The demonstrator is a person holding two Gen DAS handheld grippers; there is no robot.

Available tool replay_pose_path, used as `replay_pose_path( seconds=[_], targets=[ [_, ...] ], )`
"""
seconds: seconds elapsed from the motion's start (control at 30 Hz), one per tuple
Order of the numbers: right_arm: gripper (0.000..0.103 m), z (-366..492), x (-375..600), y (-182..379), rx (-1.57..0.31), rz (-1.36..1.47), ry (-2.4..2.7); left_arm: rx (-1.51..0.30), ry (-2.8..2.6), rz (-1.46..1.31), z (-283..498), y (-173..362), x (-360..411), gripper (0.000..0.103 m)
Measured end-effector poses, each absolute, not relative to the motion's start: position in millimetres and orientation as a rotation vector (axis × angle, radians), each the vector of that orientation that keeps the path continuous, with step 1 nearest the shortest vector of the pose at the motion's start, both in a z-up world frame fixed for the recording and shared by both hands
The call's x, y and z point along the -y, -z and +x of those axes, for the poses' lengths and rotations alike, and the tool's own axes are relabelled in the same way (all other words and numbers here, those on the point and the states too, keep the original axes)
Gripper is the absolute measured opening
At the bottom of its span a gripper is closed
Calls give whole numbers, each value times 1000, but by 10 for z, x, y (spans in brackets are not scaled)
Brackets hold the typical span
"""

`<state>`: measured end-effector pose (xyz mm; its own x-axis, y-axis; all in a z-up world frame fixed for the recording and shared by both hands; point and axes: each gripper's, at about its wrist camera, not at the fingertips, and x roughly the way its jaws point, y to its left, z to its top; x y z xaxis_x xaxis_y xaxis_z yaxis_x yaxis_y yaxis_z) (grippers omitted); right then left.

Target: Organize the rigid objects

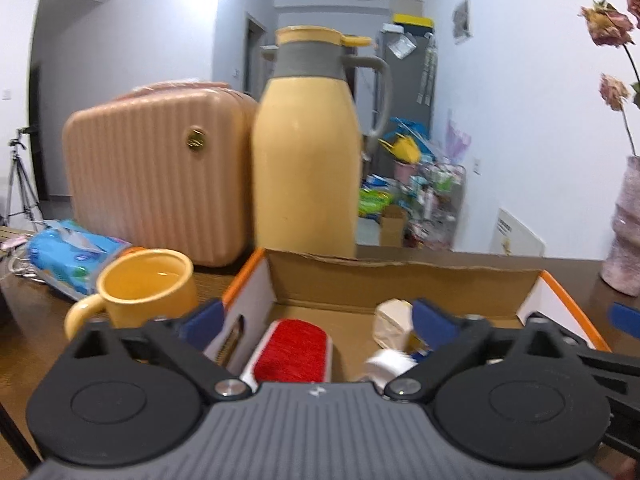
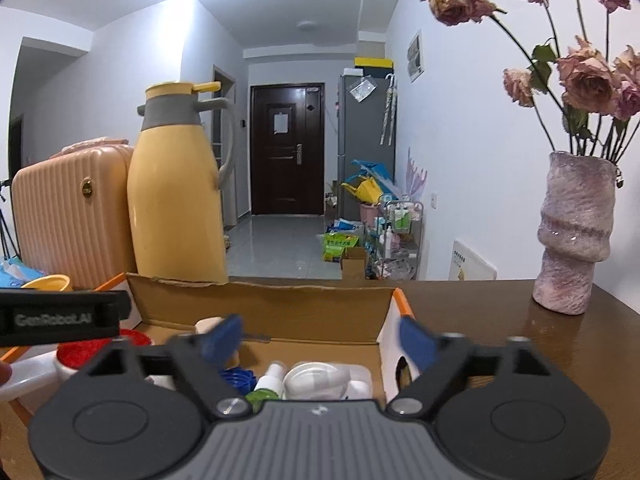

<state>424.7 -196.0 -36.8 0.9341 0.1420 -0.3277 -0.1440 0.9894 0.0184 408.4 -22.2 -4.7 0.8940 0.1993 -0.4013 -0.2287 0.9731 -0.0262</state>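
Two claws hang spread and empty over the near edge of the cardboard box (image 1: 400, 280): the left claw (image 1: 316, 322) straddles the box's left wall, the right claw (image 2: 320, 340) its right wall. Directly below and ahead of the left claw lies the red-bristled brush (image 1: 294, 350), its length running toward the camera. Outside the box, by its left wall, the yellow mug (image 1: 148, 290) stands on the surface (image 2: 500, 344), likely the left claw's nearest loose candidate.
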Motion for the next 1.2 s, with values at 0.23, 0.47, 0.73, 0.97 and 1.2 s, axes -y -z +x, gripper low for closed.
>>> replay_pose_path(
  seconds=[0.23, 0.47, 0.73, 0.97, 1.2],
  targets=[
    [103, 4237, 1981, 361, -307, -3, -114, -402, -222, -81, 4069, 18, 209, 103],
    [103, 4210, 1991, 352, -309, -11, -102, -393, -224, -87, 4024, -8, 182, 103],
    [103, 4049, 2056, 321, -291, 16, -103, -373, -219, -70, 3858, -37, 157, 103],
    [103, 3843, 2124, 306, -290, 43, -107, -363, -214, -71, 3602, -38, 86, 103],
    [103, 3501, 2194, 277, -264, 70, -87, -325, -210, -60, 3214, -62, 11, 103]
  ],
)
